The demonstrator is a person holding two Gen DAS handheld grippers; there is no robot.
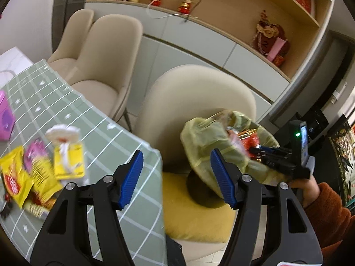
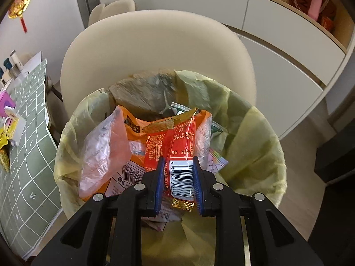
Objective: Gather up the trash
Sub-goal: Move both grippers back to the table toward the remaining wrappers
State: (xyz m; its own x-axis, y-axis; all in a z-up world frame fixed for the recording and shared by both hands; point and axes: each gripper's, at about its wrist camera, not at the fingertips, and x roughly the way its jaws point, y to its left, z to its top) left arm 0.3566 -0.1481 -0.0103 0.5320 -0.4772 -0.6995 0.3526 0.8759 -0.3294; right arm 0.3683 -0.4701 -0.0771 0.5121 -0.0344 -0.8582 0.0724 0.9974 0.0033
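We find our right gripper [image 2: 178,178] clamped on a red snack wrapper [image 2: 179,141] above the yellow-lined bin [image 2: 255,137]; our left gripper [image 1: 176,178] gapes empty beside the table [image 1: 115,141].

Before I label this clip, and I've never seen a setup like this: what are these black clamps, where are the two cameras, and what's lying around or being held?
They are hand-held grippers, one in each of a person's hands, each carrying a wide-angle camera that looks along its blue-padded fingers. The left view shows the left gripper open and empty beside a table with a green grid cloth, where yellow snack wrappers lie. The right view shows the right gripper shut on a red wrapper with a barcode, held over a bin lined with a yellow bag and already holding trash. The bin sits on a beige chair.
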